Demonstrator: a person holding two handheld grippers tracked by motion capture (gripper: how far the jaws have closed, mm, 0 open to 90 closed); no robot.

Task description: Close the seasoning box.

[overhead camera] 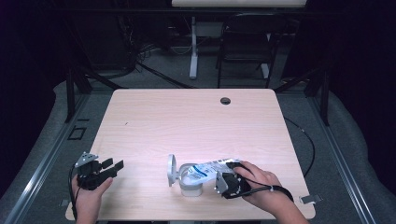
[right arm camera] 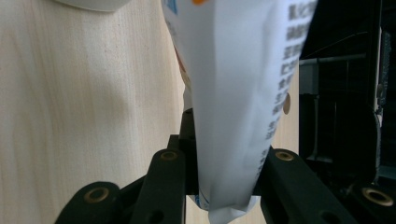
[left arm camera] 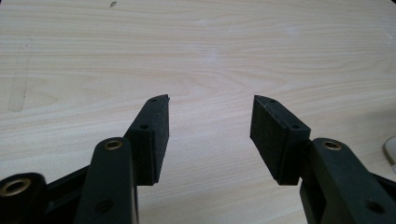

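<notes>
A white pouch [overhead camera: 208,169] with blue print lies tilted, its far end over a small grey cup [overhead camera: 190,183] near the table's front edge. A round lid [overhead camera: 171,170] stands on edge at the cup's left. My right gripper [overhead camera: 216,177] is shut on the pouch's near end, with a hand around it. In the right gripper view the pouch [right arm camera: 233,93] rises between the jaws, and the right gripper [right arm camera: 224,156] has its pads pressed on both sides. My left gripper [overhead camera: 113,164] rests at the front left, open; the left gripper [left arm camera: 210,121] has only bare wood between its jaws.
The light wood table [overhead camera: 187,121] has a round cable hole [overhead camera: 225,100] near its far edge. A black folding chair [overhead camera: 245,42] and a white desk leg [overhead camera: 193,51] stand beyond it. A pale rim [left arm camera: 391,150] shows at the right edge of the left gripper view.
</notes>
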